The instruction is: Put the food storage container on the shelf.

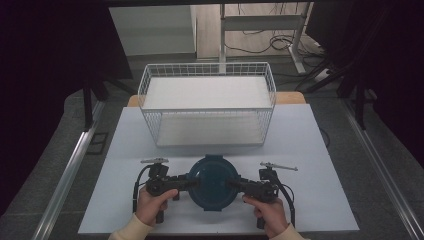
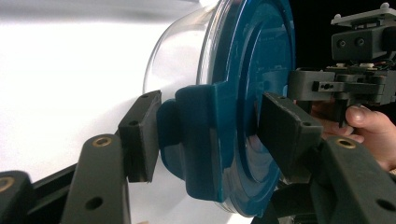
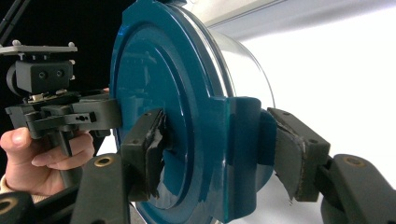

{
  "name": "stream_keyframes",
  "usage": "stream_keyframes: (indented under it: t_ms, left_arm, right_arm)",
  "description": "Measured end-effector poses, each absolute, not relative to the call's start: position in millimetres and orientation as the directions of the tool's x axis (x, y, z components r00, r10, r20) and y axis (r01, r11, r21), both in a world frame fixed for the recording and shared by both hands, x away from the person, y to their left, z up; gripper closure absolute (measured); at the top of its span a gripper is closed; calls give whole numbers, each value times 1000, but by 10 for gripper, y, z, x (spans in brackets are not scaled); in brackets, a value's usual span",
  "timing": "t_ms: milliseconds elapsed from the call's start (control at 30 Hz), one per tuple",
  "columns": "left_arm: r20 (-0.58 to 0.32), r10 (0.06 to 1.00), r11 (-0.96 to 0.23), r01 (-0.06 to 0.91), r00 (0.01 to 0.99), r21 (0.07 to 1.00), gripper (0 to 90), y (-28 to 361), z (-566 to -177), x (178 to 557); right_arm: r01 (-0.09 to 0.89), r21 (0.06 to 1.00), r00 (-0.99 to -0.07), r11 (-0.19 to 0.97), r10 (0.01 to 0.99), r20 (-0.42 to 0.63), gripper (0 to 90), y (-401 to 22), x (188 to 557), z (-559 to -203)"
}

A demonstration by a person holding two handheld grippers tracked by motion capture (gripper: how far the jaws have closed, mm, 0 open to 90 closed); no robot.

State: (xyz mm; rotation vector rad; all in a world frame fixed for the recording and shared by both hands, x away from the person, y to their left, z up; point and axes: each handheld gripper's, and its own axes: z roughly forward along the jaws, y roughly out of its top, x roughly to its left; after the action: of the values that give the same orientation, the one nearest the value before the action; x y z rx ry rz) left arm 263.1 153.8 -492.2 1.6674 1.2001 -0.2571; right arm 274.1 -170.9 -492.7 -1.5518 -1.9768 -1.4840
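Your left gripper (image 1: 192,182) and right gripper (image 1: 233,183) each clamp a side clasp of the tub (image 1: 211,183) between them on the bench (image 1: 310,150); next, I judge, lift it level toward the basket (image 1: 207,102) beyond.

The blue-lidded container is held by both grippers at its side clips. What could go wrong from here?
1. Each gripper, left and right, pinches only a lid clip, so the clips may unlatch and the clear bowl could drop from the blue lid.
2. If one hand moves ahead of the other, the container could tilt and slip before reaching the wire basket.
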Motion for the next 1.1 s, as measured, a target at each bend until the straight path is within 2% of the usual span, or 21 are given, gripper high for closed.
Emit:
stream_keyframes:
  t_ms: [467,1100]
  left_arm:
    - [-623,582,7,763,522,646,417,1561,-4696,2633]
    - [-594,586,19,723,552,690,419,1623,-4243,2945]
  right_arm:
    - [774,632,-487,-42,599,636,394,-1686,2732,-4695]
    - [727,685,-536,-36,594,600,396,-1627,3052,-4251]
